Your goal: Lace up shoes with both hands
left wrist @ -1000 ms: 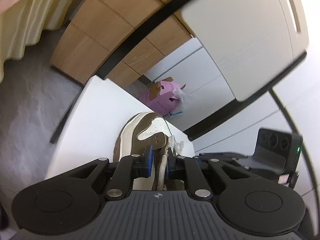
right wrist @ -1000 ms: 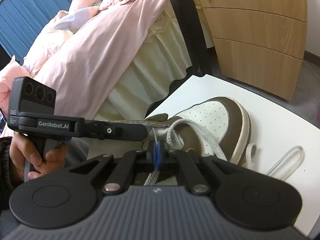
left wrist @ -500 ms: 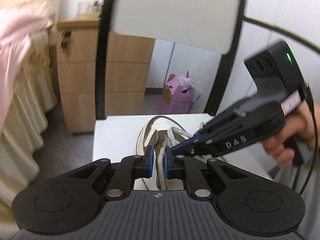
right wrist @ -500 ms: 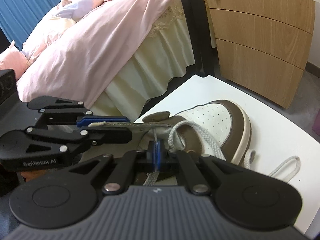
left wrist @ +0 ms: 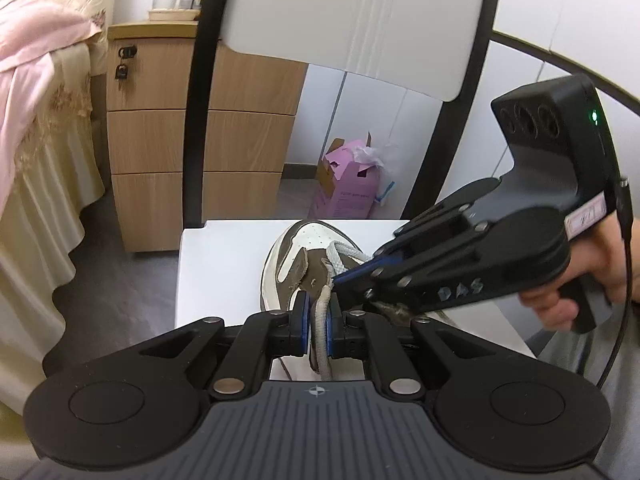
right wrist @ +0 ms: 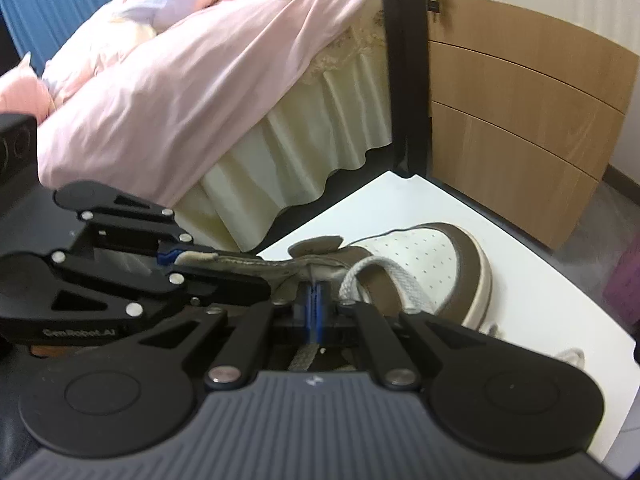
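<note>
**Woven lace pinched at both ends over the shoe's throat**

Grey-white lace (left wrist: 320, 320) runs away from the left gripper (left wrist: 318, 330) toward the toe, its long axis roughly in line with the shoe (left wrist: 298, 252), which lies on the white seat (left wrist: 216, 264) of a chair with its toe pointing away from the person. The left gripper's blue pads are closed on this strand, just behind the tongue. The right gripper (right wrist: 314, 312) comes in from the right side across the shoe's throat; its pads are pressed together, apparently on a thin end of lace, though the blurred right wrist view leaves the pinched bit too small to be sure of. From that view a loop of lace (right wrist: 384, 280) arches over the vamp just beside the right gripper's tip, and the left gripper (right wrist: 188, 264) reaches in from the left, holding its strand level above the tongue. Both tips sit close together at the eyelet rows, the right one slightly farther forward, so any threading or crossing turns on which strand passes over the other there.

Against half a second ago the left gripper's view sits a little lower and nearer the shoe, and the right gripper has slid slightly forward along the throat; a second ago the left wrist camera was tilted well off to the side. Both grips are unchanged.
</note>
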{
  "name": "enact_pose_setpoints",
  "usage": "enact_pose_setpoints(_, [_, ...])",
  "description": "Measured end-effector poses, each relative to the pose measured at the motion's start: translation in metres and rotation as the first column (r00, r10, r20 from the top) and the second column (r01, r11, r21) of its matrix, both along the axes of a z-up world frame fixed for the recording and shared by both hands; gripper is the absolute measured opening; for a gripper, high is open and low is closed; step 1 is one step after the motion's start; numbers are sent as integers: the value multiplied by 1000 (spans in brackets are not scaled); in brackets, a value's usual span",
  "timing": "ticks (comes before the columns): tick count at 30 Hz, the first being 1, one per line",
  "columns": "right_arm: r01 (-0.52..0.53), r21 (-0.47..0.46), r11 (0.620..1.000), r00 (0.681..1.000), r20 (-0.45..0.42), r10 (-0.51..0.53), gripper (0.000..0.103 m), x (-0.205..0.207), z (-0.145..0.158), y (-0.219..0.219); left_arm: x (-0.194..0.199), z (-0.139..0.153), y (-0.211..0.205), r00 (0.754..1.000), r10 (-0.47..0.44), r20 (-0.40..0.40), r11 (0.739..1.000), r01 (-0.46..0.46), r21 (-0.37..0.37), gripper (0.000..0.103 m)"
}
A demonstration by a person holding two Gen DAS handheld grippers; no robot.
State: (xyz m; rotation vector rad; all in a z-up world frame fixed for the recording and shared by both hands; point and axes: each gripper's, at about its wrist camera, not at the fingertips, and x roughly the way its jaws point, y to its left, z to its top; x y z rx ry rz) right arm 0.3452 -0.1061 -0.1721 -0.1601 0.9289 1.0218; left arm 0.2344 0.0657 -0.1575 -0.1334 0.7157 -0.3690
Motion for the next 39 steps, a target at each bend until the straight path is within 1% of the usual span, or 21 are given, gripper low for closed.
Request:
enact_pose_setpoints(3, [-26, -46, 999, 1000, 11, 27, 2, -1, -5, 14, 2, -3, 4, 1000, 18, -21, 999, -19, -31, 9])
enact_pose_setpoints(8, [-18, -41, 999, 1000, -17, 18, 1, 4, -8, 13, 4, -5, 6, 999, 32, -35, 998, -34, -55, 9])
enact_pose_setpoints(11, [-13, -37, 999, 999, -34, 12, 1, 6, -9, 13, 5, -6, 12, 997, 63, -53, 991, -69, -113, 9])
enact_pose_setpoints(13, [-9, -34, 999, 999, -46, 8, 2, 8, -10, 12, 7, -9, 21, 991, 93, -92, 975, -110, -194, 9])
enact_pose_setpoints(15, [11, 3, 1000, 997, -76, -11, 3, 10, -9, 5, 10, -16, 34, 981, 119, -153, 939, -162, -305, 10])
enact_pose_setpoints(18, [33, 45, 998, 992, -121, -27, 3, 14, -9, -3, 10, -24, 47, 968, 136, -212, 889, -213, -405, 10])
enact_pose_setpoints(20, [39, 58, 998, 991, -132, -31, 3, 14, -8, -5, 10, -27, 50, 964, 139, -229, 873, -228, -432, 10])
enact_pose_setpoints(22, [41, 65, 997, 991, -131, -32, 3, 14, -5, -7, 10, -27, 51, 963, 138, -231, 870, -229, -437, 10])
enact_pose_setpoints(25, [34, 57, 998, 995, -95, -29, 3, 11, 0, -8, 11, -27, 52, 963, 136, -232, 869, -228, -439, 10])
enact_pose_setpoints(26, [28, 49, 998, 997, -74, -24, 3, 10, 1, -7, 11, -27, 51, 964, 133, -231, 871, -225, -437, 10])
enact_pose_setpoints(27, [9, 28, 1000, 1000, -30, -8, 3, 6, 3, -4, 10, -26, 51, 966, 130, -225, 877, -218, -428, 10])
enact_pose_setpoints(28, [-16, -8, 1000, 999, 33, 16, 3, 0, 5, 0, 10, -24, 49, 967, 129, -218, 884, -212, -417, 10])
enact_pose_setpoints(29, [-46, -56, 997, 992, 117, 52, 3, -10, 8, 6, 9, -22, 47, 971, 126, -205, 895, -200, -399, 10])
enact_pose_setpoints(30, [-79, -116, 990, 967, 234, 105, 3, -24, 12, 13, 9, -19, 44, 976, 119, -185, 912, -181, -368, 10])
enact_pose_setpoints(31, [-101, -162, 982, 929, 338, 151, 3, -37, 15, 18, 8, -15, 40, 980, 111, -165, 928, -161, -336, 10])
enact_pose_setpoints(32, [-120, -207, 971, 889, 413, 198, 3, -48, 16, 22, 7, -13, 36, 984, 101, -147, 943, -142, -302, 10])
enact_pose_setpoints(33, [-126, -226, 966, 870, 444, 217, 3, -54, 15, 24, 6, -11, 34, 987, 92, -132, 954, -125, -272, 10])
enact_pose_setpoints(34, [-129, -231, 964, 861, 457, 224, 2, -57, 15, 26, 5, -9, 32, 989, 85, -122, 961, -114, -250, 10])
enact_pose_setpoints(35, [-132, -228, 965, 861, 456, 226, 2, -57, 14, 26, 5, -7, 29, 991, 77, -106, 971, -98, -218, 10])
enact_pose_setpoints(37, [-144, -236, 961, 854, 462, 241, 2, -57, 14, 28, 1, -2, 20, 997, 55, -55, 990, -62, -128, 10])
enact_pose_setpoints(39, [-149, -237, 960, 860, 449, 244, 2, -56, 13, 29, -5, 3, 7, 1000, 23, 7, 1000, -23, -5, 10])
